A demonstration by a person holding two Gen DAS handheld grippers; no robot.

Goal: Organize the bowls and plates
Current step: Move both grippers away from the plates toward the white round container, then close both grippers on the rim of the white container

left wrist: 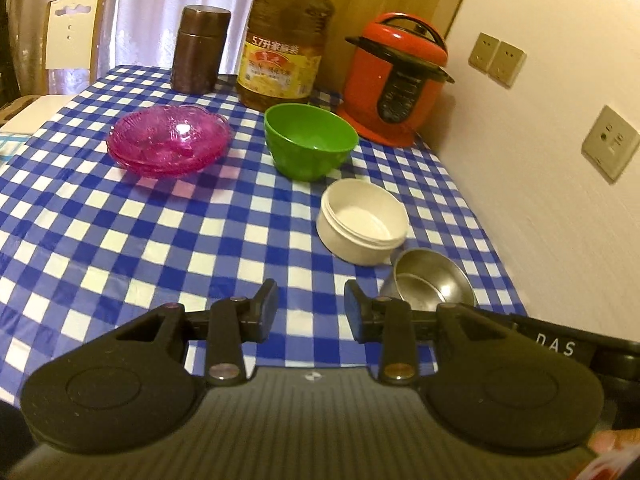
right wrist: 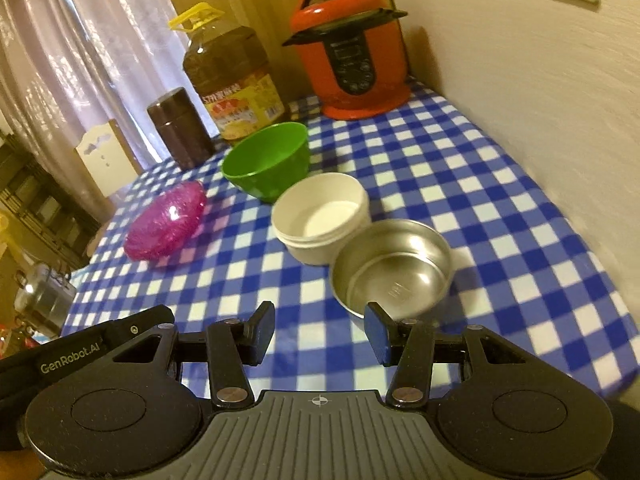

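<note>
On the blue checked tablecloth (left wrist: 120, 240) stand stacked pink glass plates (left wrist: 170, 146), a green bowl (left wrist: 310, 146), a white bowl (left wrist: 362, 222) and a steel bowl (left wrist: 430, 282). All show in the right wrist view too: pink plates (right wrist: 166, 222), green bowl (right wrist: 268, 160), white bowl (right wrist: 320, 220), steel bowl (right wrist: 394, 266). My left gripper (left wrist: 310, 310) is open and empty, near the table's front, left of the steel bowl. My right gripper (right wrist: 318, 332) is open and empty, its right finger just before the steel bowl's near rim.
At the back stand a brown canister (left wrist: 200, 50), a large oil bottle (left wrist: 286, 40) and a red pressure cooker (left wrist: 396, 80). A wall with sockets (left wrist: 608, 144) runs along the table's right side. A chair (left wrist: 72, 36) stands at the far left.
</note>
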